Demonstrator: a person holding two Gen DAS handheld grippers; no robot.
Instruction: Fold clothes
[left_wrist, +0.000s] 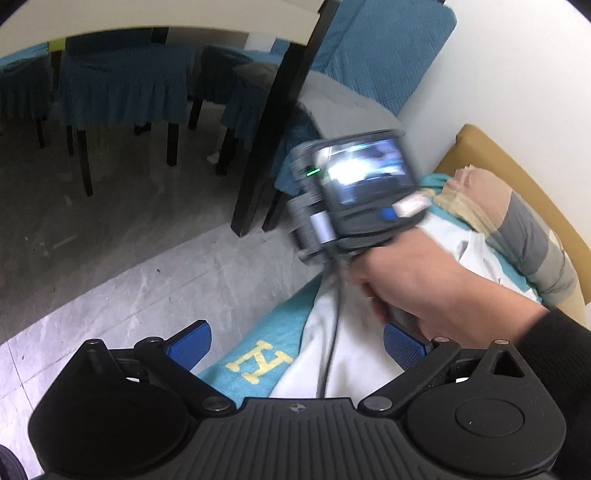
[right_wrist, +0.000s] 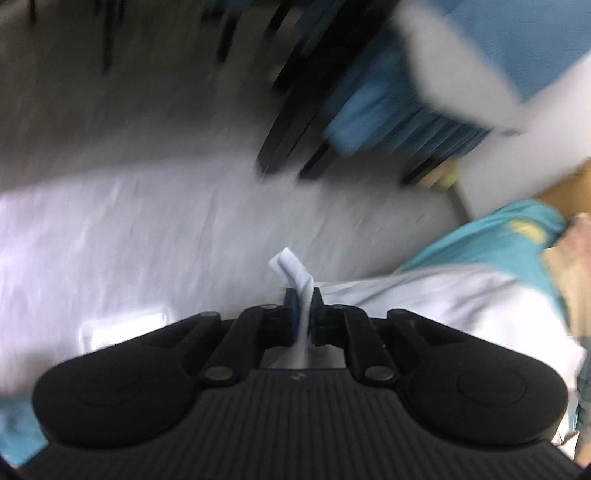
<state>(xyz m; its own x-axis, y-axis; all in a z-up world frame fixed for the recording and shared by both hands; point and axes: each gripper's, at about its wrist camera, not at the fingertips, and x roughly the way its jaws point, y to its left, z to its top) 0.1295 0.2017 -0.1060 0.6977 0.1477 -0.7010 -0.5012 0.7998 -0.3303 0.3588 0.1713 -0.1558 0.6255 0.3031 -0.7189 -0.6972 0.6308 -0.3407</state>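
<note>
Two states — left hand-held gripper (left_wrist: 295, 345) spread wide, right hand-held gripper (right_wrist: 302, 295) pinching white garment (right_wrist: 424, 306).

**Dining corner with tiled floor**

A pale grey tiled floor (left_wrist: 155, 280) runs under a white-topped table (left_wrist: 147, 18) on black legs (left_wrist: 273, 140). Around it stand chairs in pleated blue covers (left_wrist: 122, 88) — dark beneath the tabletop, brighter where light falls. A plain white wall (left_wrist: 517, 66) rises to the right, with a mustard-yellow board (left_wrist: 517, 166) against it. The right wrist view is motion-blurred.
</note>
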